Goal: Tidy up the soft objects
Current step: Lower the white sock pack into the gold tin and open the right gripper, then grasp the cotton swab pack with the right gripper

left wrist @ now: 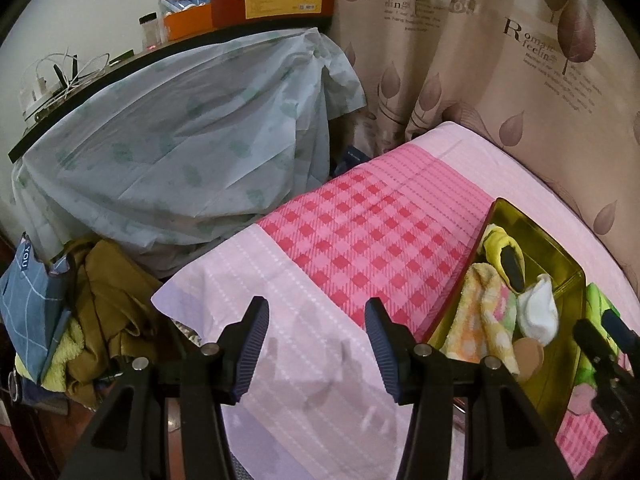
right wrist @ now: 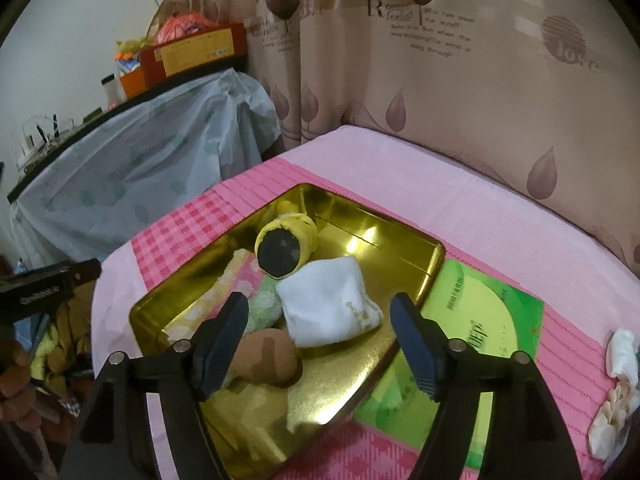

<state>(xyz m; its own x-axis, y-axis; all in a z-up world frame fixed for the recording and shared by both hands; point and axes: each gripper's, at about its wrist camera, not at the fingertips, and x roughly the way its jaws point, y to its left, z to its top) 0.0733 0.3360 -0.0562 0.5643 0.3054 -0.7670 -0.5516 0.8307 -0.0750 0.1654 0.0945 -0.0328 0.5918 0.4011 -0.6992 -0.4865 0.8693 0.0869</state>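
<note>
**Both fingers spread, nothing held, over tin on bed**

Right gripper (right wrist: 320,340) nearest, black arms with blue ribbed fingers (right wrist: 416,344) set wide apart, gripping nothing, hanging just above near end of tin (right wrist: 400,240). No earlier picture to compare. Below and between fingers: white sock (right wrist: 328,304), folded, lying flat on gold floor of tin, clear of both pads. Beside left finger, brown round pad (right wrist: 268,356), partly hidden by that finger; possibly a puff, hard to tell. Behind sock, yellow roll (right wrist: 286,244) with dark round end facing camera, touching sock's far edge. Left of sock, checked towel (right wrist: 240,276) in pale yellow, pink and green, tucked along tin's left wall.

Tin resting on pink bed (right wrist: 460,184), partly over green lid (right wrist: 488,320) lying flat at its right. White crumpled bits (right wrist: 618,360) at bed's right edge, well apart from tin.

Left gripper (left wrist: 318,344) likewise spread wide, empty, poised over pale pink sheet near bed's corner, left of tin (left wrist: 532,220). From that side: towel (left wrist: 480,312) draped against tin's near wall, sock (left wrist: 538,308) and roll (left wrist: 502,252) behind it.

Background: leaf-print curtain (left wrist: 500,60), shelf (left wrist: 160,46) with boxes, blue-green cover (left wrist: 192,152) draped below it, heap of clothes (left wrist: 104,300) on floor beside bed.
</note>
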